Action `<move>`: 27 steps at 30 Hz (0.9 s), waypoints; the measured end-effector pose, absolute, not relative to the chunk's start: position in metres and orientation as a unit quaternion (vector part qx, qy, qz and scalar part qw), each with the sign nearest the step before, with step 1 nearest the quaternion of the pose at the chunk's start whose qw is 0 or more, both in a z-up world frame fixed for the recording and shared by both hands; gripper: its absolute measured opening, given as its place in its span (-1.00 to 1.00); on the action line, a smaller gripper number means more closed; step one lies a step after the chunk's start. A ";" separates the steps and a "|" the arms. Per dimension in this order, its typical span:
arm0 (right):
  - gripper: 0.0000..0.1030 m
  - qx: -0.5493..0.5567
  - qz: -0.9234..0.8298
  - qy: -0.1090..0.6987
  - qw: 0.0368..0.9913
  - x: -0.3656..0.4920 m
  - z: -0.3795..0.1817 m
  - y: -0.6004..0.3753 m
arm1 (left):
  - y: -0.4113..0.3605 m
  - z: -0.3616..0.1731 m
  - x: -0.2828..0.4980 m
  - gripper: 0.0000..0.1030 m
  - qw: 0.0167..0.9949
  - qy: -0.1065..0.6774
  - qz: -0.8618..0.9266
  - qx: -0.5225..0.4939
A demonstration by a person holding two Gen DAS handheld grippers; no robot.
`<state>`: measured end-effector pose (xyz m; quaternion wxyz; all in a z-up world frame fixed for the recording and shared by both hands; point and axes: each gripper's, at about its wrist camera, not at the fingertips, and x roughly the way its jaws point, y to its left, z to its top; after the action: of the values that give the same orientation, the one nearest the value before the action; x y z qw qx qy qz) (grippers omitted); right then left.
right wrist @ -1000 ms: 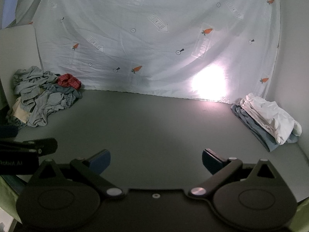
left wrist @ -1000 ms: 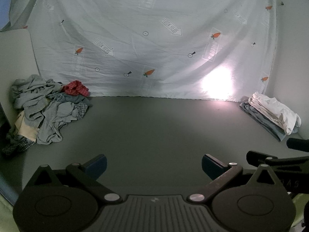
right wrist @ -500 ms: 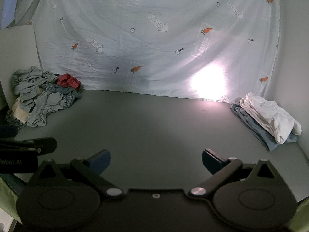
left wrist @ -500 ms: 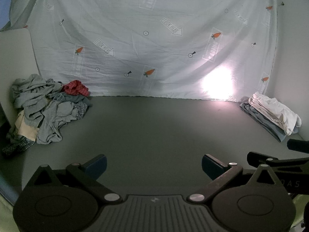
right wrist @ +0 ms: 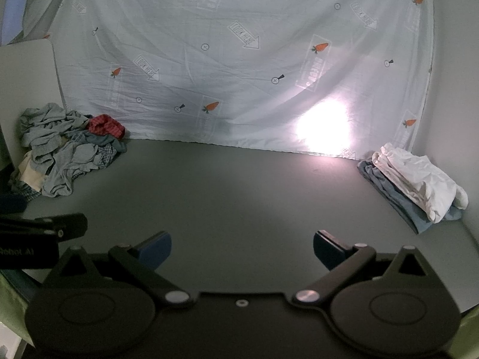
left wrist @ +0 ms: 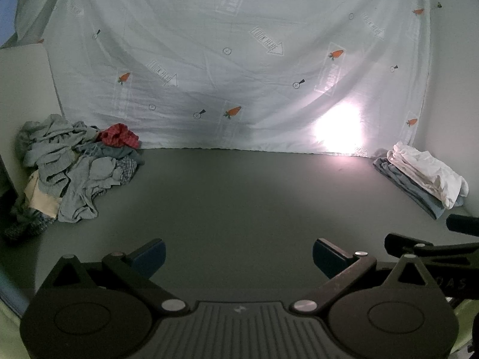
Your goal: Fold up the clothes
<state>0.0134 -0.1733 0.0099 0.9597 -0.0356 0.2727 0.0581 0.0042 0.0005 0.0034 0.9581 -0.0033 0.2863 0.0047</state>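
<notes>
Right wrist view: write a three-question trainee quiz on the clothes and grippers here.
1. True or false: the right hand-held gripper holds a shirt.
2. Which garment tops the folded stack? A white, B red, C black.
3. Fill in: the unfolded pile lies at the table's far ____ corner.

Key: 1 false, it is open and empty; 2 A, the white garment; 3 left.
</notes>
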 end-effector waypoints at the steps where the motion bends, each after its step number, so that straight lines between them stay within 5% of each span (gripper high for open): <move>1: 0.99 -0.036 0.058 0.273 0.960 0.014 0.010 -0.173 | 0.001 0.003 0.004 1.00 0.958 0.286 0.005 -0.004; 27: 0.99 -0.034 0.006 0.274 0.961 0.032 -0.003 -0.188 | 0.002 -0.008 0.023 1.00 0.958 0.288 0.000 -0.020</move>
<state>0.0321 -0.1880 -0.0030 0.9612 -0.0335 0.2737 0.0060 0.0227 0.0022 -0.0085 0.9575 -0.0203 0.2875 -0.0003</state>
